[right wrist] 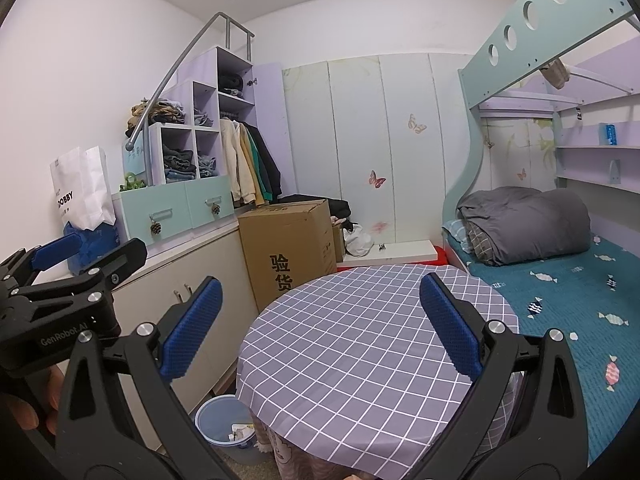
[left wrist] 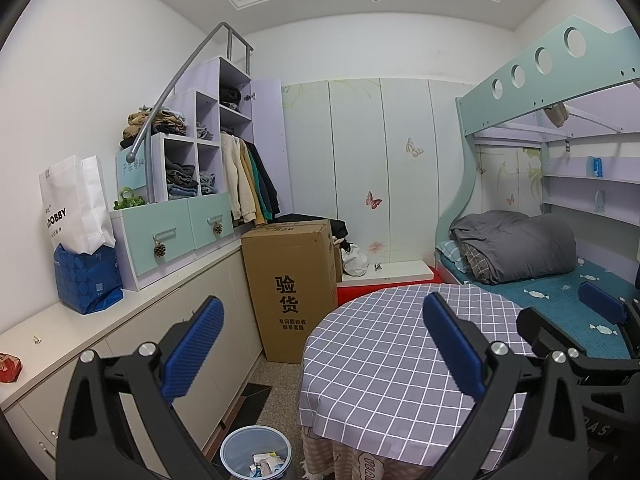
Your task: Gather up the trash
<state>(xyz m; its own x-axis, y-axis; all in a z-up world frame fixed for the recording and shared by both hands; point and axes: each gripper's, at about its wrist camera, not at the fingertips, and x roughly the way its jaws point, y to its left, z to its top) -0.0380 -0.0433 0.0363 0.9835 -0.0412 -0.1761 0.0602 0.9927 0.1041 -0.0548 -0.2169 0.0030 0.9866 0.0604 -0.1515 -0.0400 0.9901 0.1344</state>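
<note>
Both tongs (left wrist: 324, 344) (right wrist: 320, 324) gape empty above the trash bin (left wrist: 256, 454).

cardboard box (left wrist: 290, 284) beside checked round table (left wrist: 384, 344), grey quilt (left wrist: 516, 246) on bed (right wrist: 560, 300).

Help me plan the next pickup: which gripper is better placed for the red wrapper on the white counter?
Left gripper, probably: it is open and nearer the counter side where the red wrapper lies.

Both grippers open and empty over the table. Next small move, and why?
Probably swing the left gripper left toward the red wrapper on the counter. The checked tablecloth shows no trash, the bin already holds scraps, and that wrapper is the likeliest litter in view.
</note>
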